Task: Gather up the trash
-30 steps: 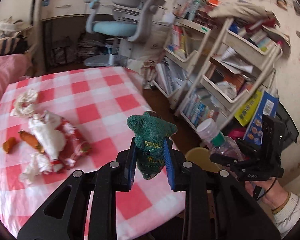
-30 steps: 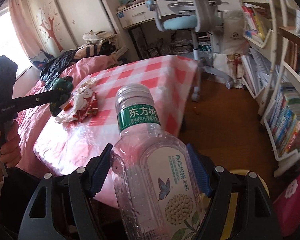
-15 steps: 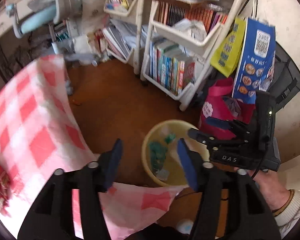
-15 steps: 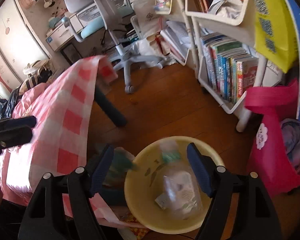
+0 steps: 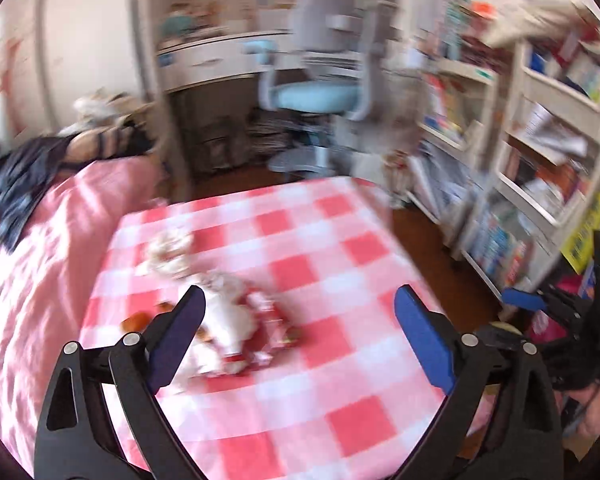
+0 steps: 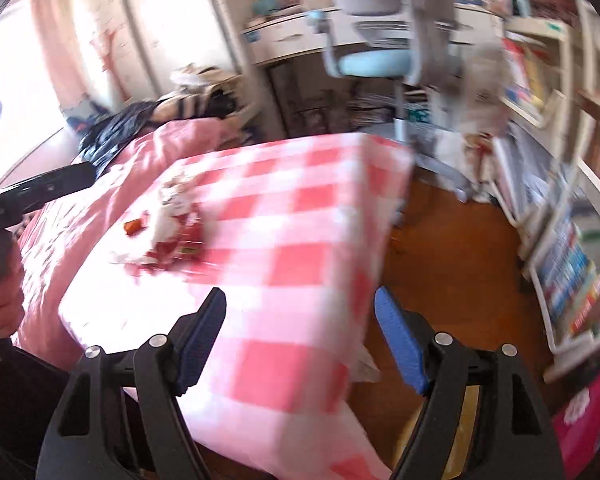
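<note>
Both views are motion-blurred. The left hand-held gripper [image 5: 296, 332] has its blue-padded jaws spread wide with nothing between them. It is held above the near part of the table [image 5: 340, 364], which carries a pink-and-white checked cloth. The right hand-held gripper [image 6: 300, 336] is likewise wide apart and empty, positioned over the table's near right corner, where the cloth hangs toward the wooden floor [image 6: 460, 248].

The remaining trash sits on the left half of the table. It consists of a red snack wrapper [image 5: 268, 320] tangled with crumpled white tissue [image 5: 228, 316]. Small orange scraps [image 5: 134, 322] lie just beside the pile on its left. A second wad of tissue [image 5: 168, 248] lies just beyond the pile. In the right wrist view the same trash pile [image 6: 172, 236] appears left of the table's centre, well apart from the right hand-held gripper.

A sliver of a yellow bin [image 6: 470, 404] shows below the right hand-held gripper's right finger, on the floor beside the table.

A bed with a pink cover [image 5: 40, 264] adjoins the table on the left, with dark clothing [image 5: 16, 176] heaped at its far end. White bookshelves [image 5: 540, 152] stand to the right. Farthest back, a grey office chair with a light blue seat [image 5: 320, 96] stands at a white desk [image 5: 220, 56].
</note>
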Tool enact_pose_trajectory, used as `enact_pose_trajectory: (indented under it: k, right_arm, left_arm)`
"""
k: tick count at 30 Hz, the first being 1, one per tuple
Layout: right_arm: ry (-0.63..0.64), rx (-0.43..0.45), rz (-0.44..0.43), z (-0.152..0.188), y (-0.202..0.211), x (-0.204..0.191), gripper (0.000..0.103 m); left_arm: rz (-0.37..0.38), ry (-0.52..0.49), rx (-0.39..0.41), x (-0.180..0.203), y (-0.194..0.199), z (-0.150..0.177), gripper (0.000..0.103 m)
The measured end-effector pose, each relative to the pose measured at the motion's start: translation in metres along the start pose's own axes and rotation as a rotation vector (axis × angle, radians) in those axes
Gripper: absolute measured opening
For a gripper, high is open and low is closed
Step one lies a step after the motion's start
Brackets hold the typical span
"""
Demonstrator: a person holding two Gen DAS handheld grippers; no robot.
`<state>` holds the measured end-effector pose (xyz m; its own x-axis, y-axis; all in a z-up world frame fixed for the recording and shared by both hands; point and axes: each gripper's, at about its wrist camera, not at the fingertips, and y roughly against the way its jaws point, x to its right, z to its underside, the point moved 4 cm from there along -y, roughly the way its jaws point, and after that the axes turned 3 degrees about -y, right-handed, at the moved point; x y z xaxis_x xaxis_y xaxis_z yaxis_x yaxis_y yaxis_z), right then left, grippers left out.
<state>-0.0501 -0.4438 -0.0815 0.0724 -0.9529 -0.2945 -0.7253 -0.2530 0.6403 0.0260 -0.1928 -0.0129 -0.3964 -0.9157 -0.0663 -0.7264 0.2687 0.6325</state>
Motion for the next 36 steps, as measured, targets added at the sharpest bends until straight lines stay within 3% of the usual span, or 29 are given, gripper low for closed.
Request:
enact_pose_trajectory:
  k: [2, 4, 6, 12, 22, 36]
  right_arm:
    - [0.062, -0.021, -0.019, -0.01, -0.014, -0.031, 0.076]
    - [0.12, -0.046, -0.032, -0.015, -0.029, -0.06, 0.076]
    - [0.155, -0.064, -0.045, -0.015, -0.042, -0.08, 0.076]
    - [0.28, -0.143, -0.05, -0.011, -0.073, -0.129, 0.076]
    - [0.317, -0.165, -0.053, -0.022, -0.099, -0.168, 0.076]
    - [0.356, -0.206, -0.01, -0.011, -0.112, -0.166, 0.077]
  left_arm:
    - [-0.051, 0.094, -0.01, -0.04, -0.008, 0.007, 0.094]
    - [-0.103, 0.174, -0.073, -0.076, -0.018, 0.015, 0.094]
    - [-0.114, 0.235, -0.077, -0.102, -0.017, 0.015, 0.094]
    - [-0.145, 0.308, -0.057, -0.155, -0.002, 0.023, 0.095]
    - [-0.134, 0.33, -0.06, -0.172, 0.001, 0.026, 0.095]
    - [-0.123, 0.34, -0.09, -0.176, -0.005, 0.034, 0.096]
